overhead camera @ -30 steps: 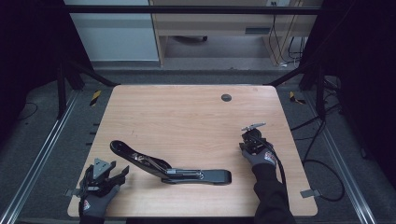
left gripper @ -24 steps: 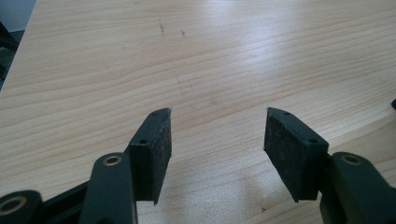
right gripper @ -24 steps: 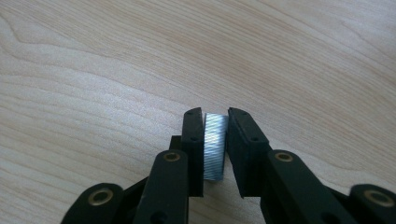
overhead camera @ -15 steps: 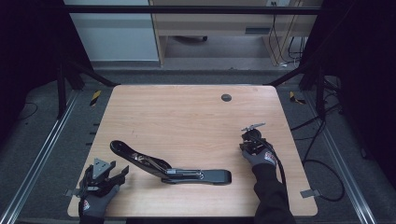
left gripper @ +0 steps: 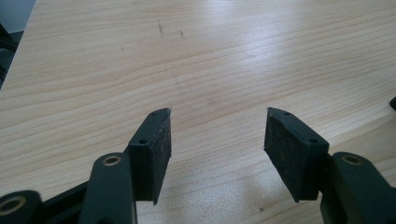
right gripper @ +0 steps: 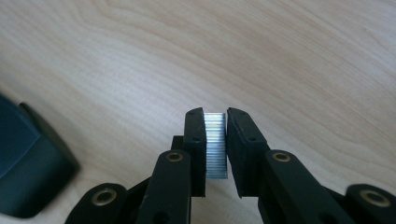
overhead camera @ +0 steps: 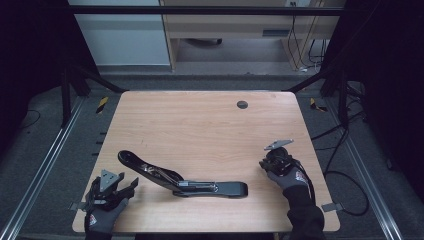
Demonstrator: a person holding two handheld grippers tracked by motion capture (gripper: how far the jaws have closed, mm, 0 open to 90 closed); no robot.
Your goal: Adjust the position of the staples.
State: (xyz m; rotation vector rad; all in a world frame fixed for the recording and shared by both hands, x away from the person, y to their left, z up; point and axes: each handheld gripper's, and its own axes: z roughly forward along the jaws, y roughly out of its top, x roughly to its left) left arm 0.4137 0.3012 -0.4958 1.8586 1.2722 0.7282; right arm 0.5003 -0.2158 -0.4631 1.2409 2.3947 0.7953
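A long black stapler point(overhead camera: 180, 181) lies swung open near the table's front; its dark end point(right gripper: 28, 172) shows at the left of the right gripper view. My right gripper point(overhead camera: 264, 164) hovers right of the stapler. Its jaws have just been closing and now its pads press on a silvery strip of staples point(right gripper: 215, 144), seen between the fingertips of the right gripper point(right gripper: 215, 114). My left gripper point(overhead camera: 131, 184) rests at the front left corner, beside the stapler's raised arm. In the left gripper view the left gripper point(left gripper: 217, 135) stands open over bare wood.
The wooden table point(overhead camera: 200, 125) has a small dark round hole point(overhead camera: 242, 104) near its far edge. Metal rails run along both sides, and cables trail on the floor at the right. A cabinet and desk stand beyond the far edge.
My right gripper has shifted a little to the right and toward the front edge. The left gripper and the stapler have stayed where they were.
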